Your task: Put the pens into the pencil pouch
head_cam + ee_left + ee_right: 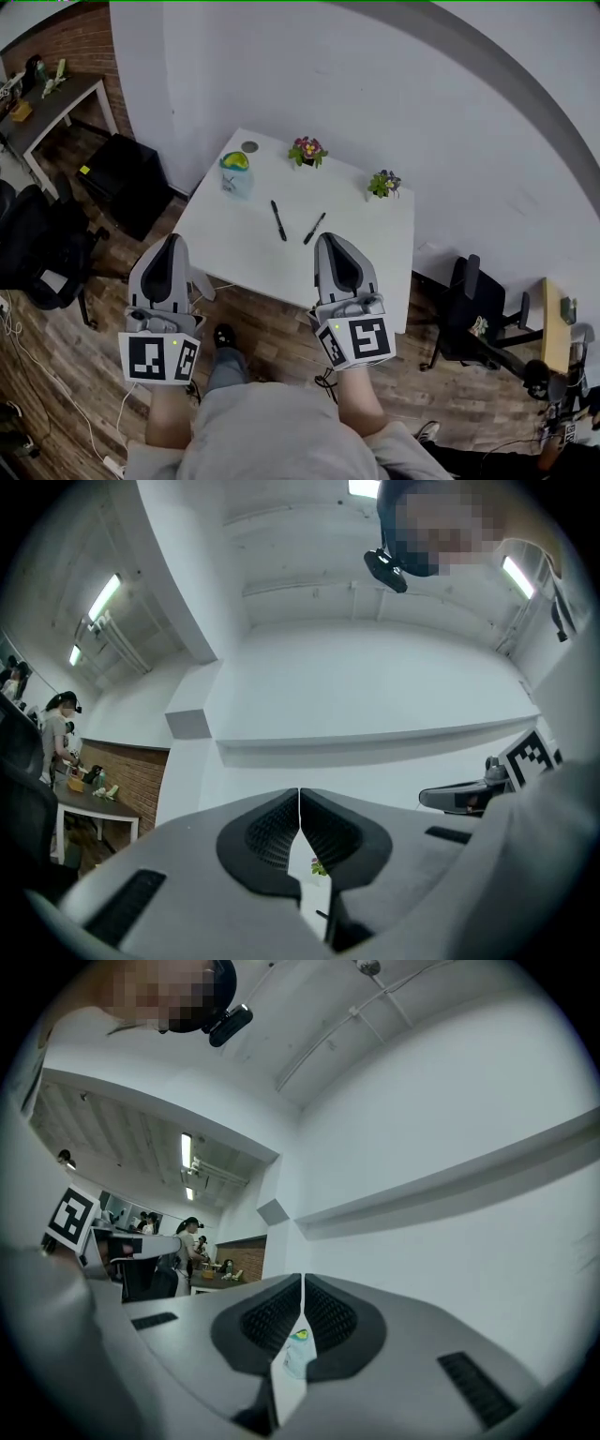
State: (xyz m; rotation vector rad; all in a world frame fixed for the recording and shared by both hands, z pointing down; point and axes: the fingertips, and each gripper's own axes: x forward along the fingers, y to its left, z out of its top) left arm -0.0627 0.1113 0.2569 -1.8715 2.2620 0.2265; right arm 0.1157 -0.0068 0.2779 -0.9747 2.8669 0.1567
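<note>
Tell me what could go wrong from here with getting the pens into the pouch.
1. The left gripper and the right gripper are both shut. Unless they open first, they may just shove a pen.
2. The left pen and right pen lie close together, so gripping one could knock the other.
3. The pouch sits near the table's far edge, and a push could slide it off.

1. A white table stands on a wooden floor.
2. Near its middle lie a black pen and a second pen, apart.
3. By the far left corner stands the pencil pouch, with a grey disc near it.
4. One flower pot and another flower pot stand along the far edge.
</note>
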